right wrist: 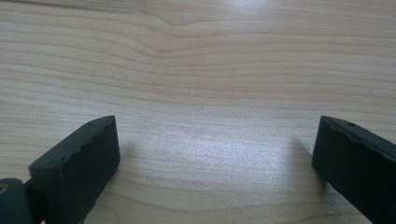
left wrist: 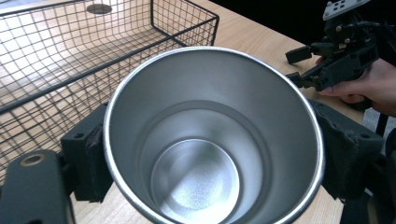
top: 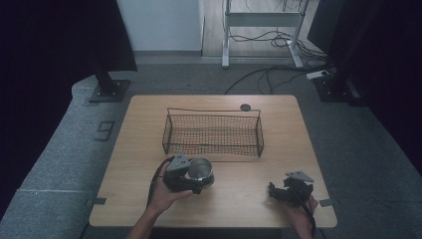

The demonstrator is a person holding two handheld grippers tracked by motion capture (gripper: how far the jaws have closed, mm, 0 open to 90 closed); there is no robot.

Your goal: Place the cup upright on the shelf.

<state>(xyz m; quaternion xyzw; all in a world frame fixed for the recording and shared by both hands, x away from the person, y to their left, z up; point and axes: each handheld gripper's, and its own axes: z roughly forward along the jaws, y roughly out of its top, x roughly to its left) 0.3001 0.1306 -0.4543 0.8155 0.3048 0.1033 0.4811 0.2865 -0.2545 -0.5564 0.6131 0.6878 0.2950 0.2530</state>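
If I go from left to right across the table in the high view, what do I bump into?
Left gripper → metal cup between its jaws → right gripper. The wire basket lies farther back, spanning the middle, so it has no clear place in that order.

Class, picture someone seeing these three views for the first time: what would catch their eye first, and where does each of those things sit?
The shiny metal cup stands out first, clamped between the jaws of the left gripper at the near left of the wooden table. Just beyond it sits the black wire basket, mid-table. The right gripper rests open at the near right, holding nothing.
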